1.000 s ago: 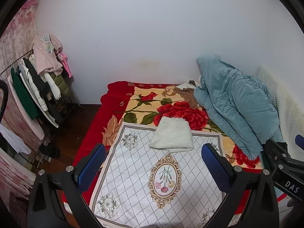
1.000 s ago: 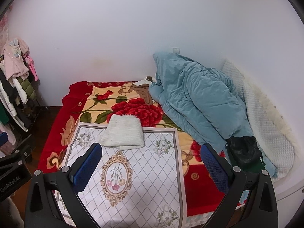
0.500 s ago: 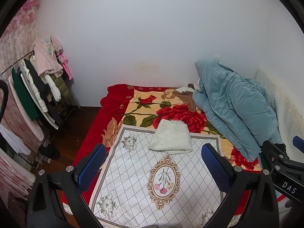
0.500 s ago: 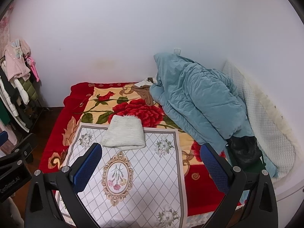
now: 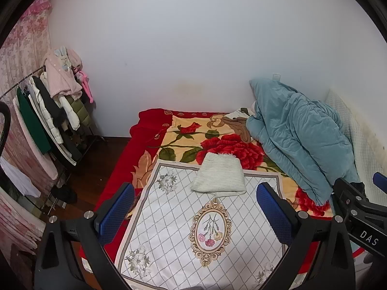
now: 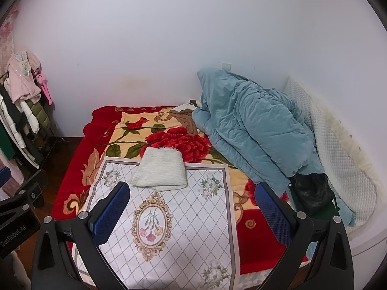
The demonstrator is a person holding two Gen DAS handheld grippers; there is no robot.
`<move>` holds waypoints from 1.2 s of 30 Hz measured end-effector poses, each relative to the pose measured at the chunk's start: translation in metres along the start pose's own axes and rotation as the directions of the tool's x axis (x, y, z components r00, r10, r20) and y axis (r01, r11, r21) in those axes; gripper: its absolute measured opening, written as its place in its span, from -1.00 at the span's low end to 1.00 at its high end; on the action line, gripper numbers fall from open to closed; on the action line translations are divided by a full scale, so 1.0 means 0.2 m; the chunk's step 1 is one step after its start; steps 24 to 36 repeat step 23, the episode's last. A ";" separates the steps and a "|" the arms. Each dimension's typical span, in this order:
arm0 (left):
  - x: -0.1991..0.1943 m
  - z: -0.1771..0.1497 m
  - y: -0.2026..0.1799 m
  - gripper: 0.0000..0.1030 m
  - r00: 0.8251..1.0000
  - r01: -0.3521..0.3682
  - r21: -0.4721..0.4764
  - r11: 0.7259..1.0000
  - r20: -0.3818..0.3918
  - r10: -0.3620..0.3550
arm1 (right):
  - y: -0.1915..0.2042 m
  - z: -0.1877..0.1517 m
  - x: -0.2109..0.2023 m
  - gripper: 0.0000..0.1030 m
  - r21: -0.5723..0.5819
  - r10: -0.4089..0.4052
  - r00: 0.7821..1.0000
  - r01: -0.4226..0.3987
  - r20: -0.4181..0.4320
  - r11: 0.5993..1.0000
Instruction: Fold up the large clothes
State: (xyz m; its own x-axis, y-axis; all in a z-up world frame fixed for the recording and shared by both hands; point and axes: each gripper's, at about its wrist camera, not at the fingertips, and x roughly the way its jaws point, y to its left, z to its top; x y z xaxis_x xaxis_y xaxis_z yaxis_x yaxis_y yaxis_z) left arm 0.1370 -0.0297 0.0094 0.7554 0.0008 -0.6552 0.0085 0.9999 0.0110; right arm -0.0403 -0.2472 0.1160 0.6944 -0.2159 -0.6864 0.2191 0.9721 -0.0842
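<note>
A folded pale knit garment [image 5: 219, 175] lies on the far edge of a white lattice-patterned cloth [image 5: 183, 222] spread over the bed; it also shows in the right wrist view [image 6: 160, 169] on the same cloth [image 6: 193, 217]. My left gripper [image 5: 192, 207] is open and empty, held above the cloth's near half. My right gripper [image 6: 191, 207] is open and empty, also above the cloth, well short of the garment. The right gripper's body [image 5: 358, 212] shows at the left view's right edge.
A red floral blanket [image 5: 217, 142] covers the bed. A bunched teal duvet [image 6: 254, 130] lies at the right, with a dark bag [image 6: 312, 191] and a white quilted pad [image 6: 338, 159] beyond. A clothes rack [image 5: 48, 116] stands left on the wooden floor.
Both grippers have drawn slightly up and back, so the bed sits a little lower in both views. The garment and cloth have not moved. Both jaws stay open.
</note>
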 end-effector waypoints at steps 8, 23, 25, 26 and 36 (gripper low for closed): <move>-0.02 0.00 0.03 1.00 1.000 -0.001 0.002 1.000 0.008 0.001 | 0.01 0.01 -0.02 1.00 -0.002 -0.001 1.000 0.001 0.007 1.000; -0.03 0.01 0.06 1.00 1.000 -0.008 -0.011 1.000 0.017 0.009 | 0.02 0.03 -0.03 1.00 -0.004 0.005 1.000 -0.005 0.010 1.000; -0.03 0.01 0.06 1.00 1.000 -0.008 -0.011 1.000 0.017 0.009 | 0.02 0.03 -0.03 1.00 -0.004 0.005 1.000 -0.005 0.010 1.000; -0.03 0.01 0.06 1.00 1.000 -0.008 -0.011 1.000 0.017 0.009 | 0.02 0.03 -0.03 1.00 -0.004 0.005 1.000 -0.005 0.010 1.000; -0.03 0.01 0.06 1.00 1.000 -0.008 -0.011 1.000 0.017 0.009 | 0.02 0.03 -0.03 1.00 -0.004 0.005 1.000 -0.005 0.010 1.000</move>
